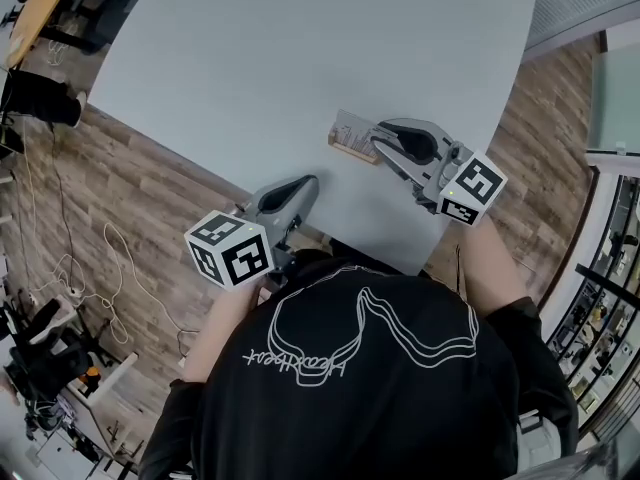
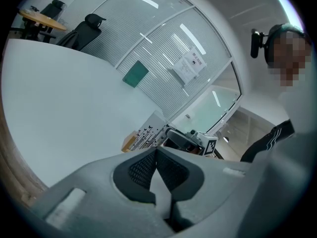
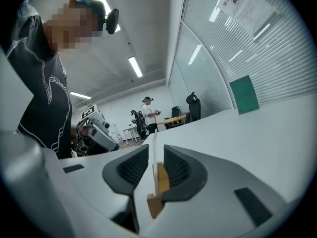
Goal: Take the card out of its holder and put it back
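Card (image 1: 352, 128) seen upright in wooden holder (image 1: 345, 149) on bench (image 1: 300, 48). Whether already taken out and returned, or not yet lifted, cannot be judged. Right gripper (image 3: 154, 155) fingers spread, card edge-on between them, no pinch seen. Left gripper (image 2: 156, 155) fingers pressed together, nothing held, well apart from holder.

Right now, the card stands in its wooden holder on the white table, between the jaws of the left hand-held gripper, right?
No: it is the right hand-held gripper whose jaws flank the card, as the right gripper view shows. The card does stand in its wooden holder on the white table.
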### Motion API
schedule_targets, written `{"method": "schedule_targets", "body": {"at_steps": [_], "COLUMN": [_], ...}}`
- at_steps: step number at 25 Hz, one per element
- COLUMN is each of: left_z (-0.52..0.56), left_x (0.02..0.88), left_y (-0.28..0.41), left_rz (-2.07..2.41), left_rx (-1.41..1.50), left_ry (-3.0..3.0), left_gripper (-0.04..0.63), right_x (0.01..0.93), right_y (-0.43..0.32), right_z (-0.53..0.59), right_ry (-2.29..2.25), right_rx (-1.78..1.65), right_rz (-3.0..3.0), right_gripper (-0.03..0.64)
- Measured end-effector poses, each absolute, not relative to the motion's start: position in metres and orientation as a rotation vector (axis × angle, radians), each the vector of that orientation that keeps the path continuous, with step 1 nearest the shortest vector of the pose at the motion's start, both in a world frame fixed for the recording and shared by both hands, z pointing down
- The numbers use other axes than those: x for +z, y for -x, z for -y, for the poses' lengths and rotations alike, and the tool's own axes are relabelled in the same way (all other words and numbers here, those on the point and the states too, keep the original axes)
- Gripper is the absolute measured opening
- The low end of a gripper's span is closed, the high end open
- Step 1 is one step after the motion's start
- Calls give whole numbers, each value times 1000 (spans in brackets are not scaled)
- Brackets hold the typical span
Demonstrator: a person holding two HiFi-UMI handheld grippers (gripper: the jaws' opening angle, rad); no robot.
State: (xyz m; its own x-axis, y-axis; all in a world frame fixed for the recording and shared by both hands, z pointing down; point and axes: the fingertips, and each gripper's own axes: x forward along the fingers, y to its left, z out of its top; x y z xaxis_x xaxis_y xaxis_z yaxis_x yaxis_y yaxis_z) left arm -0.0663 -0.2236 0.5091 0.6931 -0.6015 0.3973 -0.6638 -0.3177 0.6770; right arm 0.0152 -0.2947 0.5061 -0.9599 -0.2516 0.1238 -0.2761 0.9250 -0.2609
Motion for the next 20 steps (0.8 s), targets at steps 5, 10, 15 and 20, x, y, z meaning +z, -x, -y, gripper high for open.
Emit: {"method": "schedule_targets", "body": {"at_steps": [5, 10, 15, 20], "left_z": [218, 213, 201, 173], "left_x": [499, 476, 445, 406], "left_y": [61, 68, 62, 58], "left_rz": [945, 902, 848, 788], "left_rx": [95, 103, 111, 116], "left_ry": [-2051, -2115, -2204, -2280], "left_gripper": [14, 14, 14, 14], "right_x": [492, 453, 402, 346], "right_y": [-25, -30, -46, -41], "right_z": [294, 292, 262, 198], "right_ry": [-504, -710, -864, -840], "right_rx": [501, 511, 461, 522], "right_rz": [3017, 3053, 3097, 3207], "right_gripper": [121, 135, 98, 67]}}
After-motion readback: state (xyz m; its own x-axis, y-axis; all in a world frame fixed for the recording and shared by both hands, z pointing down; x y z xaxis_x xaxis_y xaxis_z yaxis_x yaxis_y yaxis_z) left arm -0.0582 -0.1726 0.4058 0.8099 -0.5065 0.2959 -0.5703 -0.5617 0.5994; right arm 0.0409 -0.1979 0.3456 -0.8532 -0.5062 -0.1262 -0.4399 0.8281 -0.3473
